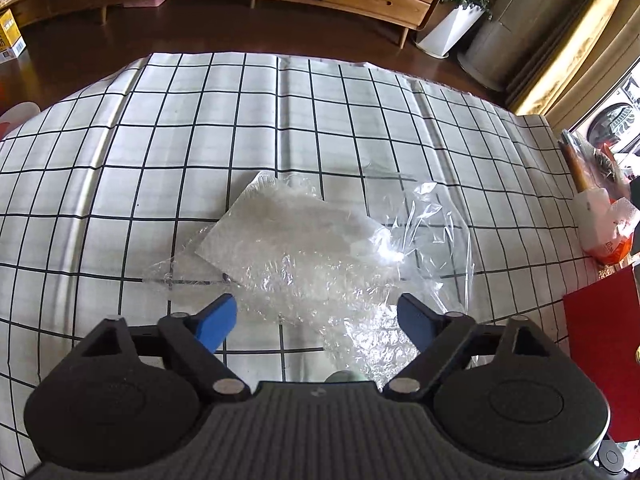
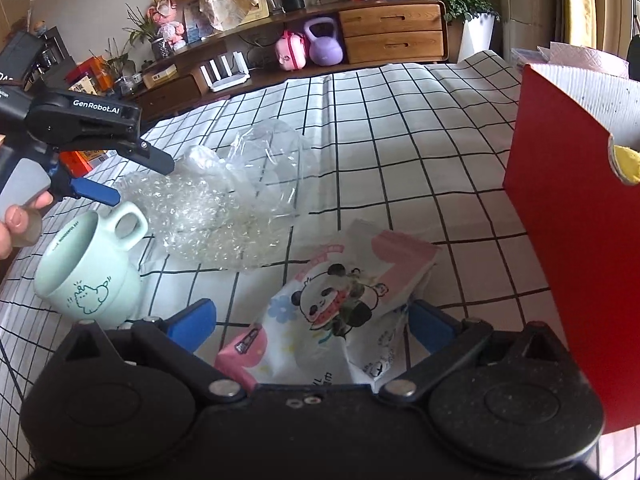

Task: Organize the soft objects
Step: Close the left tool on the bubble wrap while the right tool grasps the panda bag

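Observation:
A crumpled sheet of bubble wrap (image 1: 304, 272) lies on the checked cloth (image 1: 160, 152), with a white paper sheet (image 1: 280, 216) and a clear plastic bag (image 1: 432, 224) against it. My left gripper (image 1: 316, 316) hovers open just over the wrap's near edge, with nothing pressed between its blue pads. In the right wrist view the left gripper (image 2: 136, 180) hangs over the bubble wrap (image 2: 208, 216), held by a hand. My right gripper (image 2: 310, 320) is open, its fingers standing either side of a pink-and-white panda tissue pack (image 2: 340, 300) without squeezing it.
A mint green mug (image 2: 88, 276) stands left of the tissue pack, next to the wrap. A tall red box (image 2: 568, 240) rises at the right edge of the table. An orange and white bag (image 1: 608, 232) lies beyond it. A wooden sideboard (image 2: 392, 32) lines the far wall.

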